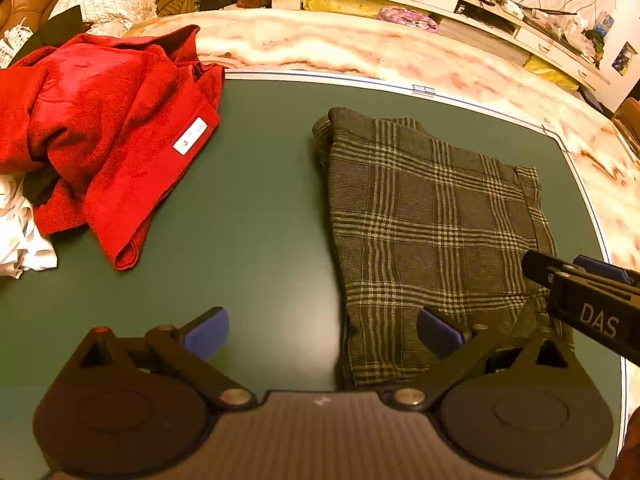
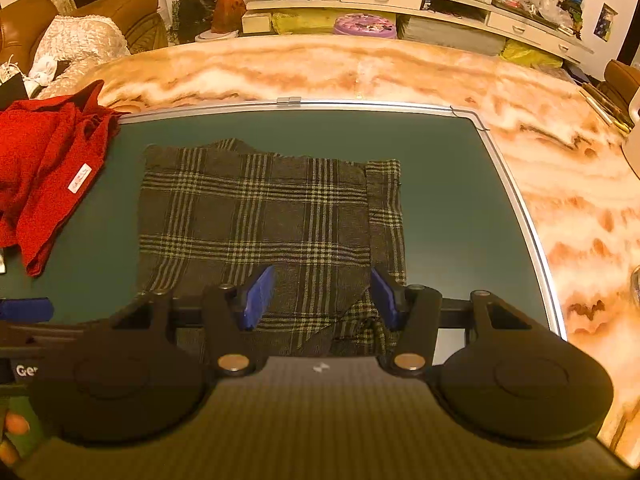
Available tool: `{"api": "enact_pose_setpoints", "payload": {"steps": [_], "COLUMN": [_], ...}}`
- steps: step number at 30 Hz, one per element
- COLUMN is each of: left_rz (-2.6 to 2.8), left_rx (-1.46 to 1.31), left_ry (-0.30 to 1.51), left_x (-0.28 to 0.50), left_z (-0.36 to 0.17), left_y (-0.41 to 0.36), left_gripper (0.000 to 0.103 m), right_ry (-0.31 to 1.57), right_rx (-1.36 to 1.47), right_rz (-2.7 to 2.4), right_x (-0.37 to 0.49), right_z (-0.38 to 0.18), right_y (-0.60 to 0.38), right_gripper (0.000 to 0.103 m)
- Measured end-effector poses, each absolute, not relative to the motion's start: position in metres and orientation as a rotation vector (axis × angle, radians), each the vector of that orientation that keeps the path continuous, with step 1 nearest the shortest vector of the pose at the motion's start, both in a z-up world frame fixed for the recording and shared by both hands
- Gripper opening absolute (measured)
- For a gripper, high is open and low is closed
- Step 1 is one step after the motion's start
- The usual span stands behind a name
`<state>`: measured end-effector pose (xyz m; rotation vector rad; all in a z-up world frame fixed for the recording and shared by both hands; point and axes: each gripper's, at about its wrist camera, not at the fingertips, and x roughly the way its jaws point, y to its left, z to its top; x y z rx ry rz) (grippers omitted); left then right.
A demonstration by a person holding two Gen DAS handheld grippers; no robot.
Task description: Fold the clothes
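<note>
Marble-topped desk [image 2: 360, 68] under warm lamplight, its green mat [image 2: 448, 200] carrying a folded plaid garment [image 2: 256, 216] toward the right edge, where the right gripper [image 2: 320, 300] and left gripper [image 1: 322, 332], fingers spread and empty, could snag the loose near-corner flap and undo it.

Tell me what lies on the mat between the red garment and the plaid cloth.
Nothing: between the red garment and the folded plaid cloth there is only bare green mat. The left wrist view shows it best.
</note>
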<state>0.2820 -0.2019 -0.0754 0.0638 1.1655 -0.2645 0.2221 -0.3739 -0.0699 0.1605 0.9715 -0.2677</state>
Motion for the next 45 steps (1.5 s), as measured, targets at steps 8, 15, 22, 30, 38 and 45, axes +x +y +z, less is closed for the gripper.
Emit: {"api": "enact_pose_setpoints", "payload": {"steps": [8, 15, 22, 30, 38, 45], "left_rz": [-0.262, -0.267, -0.273, -0.285, -0.291, -0.278], "left_rx": [0.092, 0.109, 0.107, 0.105, 0.104, 0.102], "left_ry": [1.163, 1.161, 1.165, 1.162, 1.146, 1.141], "left_x": [0.277, 0.272, 0.266, 0.254, 0.239, 0.227], "left_z": [-0.075, -0.075, -0.076, -0.076, -0.072, -0.072], "left_y": [-0.206, -0.209, -0.209, -0.209, -0.208, -0.204], "left_gripper": [0.103, 0.103, 0.103, 0.102, 0.102, 0.102], "right_ry": [0.96, 0.965, 0.965, 0.957, 0.96, 0.959], "right_rx": [0.149, 0.151, 0.154, 0.133, 0.137, 0.137], "right_rz": [-0.256, -0.246, -0.236, -0.228, -0.229, -0.233], "right_x": [0.219, 0.214, 0.209, 0.2, 0.19, 0.178], "right_z": [-0.068, -0.07, -0.07, -0.067, -0.069, -0.072], "right_y": [-0.371, -0.368, -0.366, -0.36, -0.357, -0.356], "right_gripper": [0.062, 0.062, 0.062, 0.062, 0.061, 0.061]}}
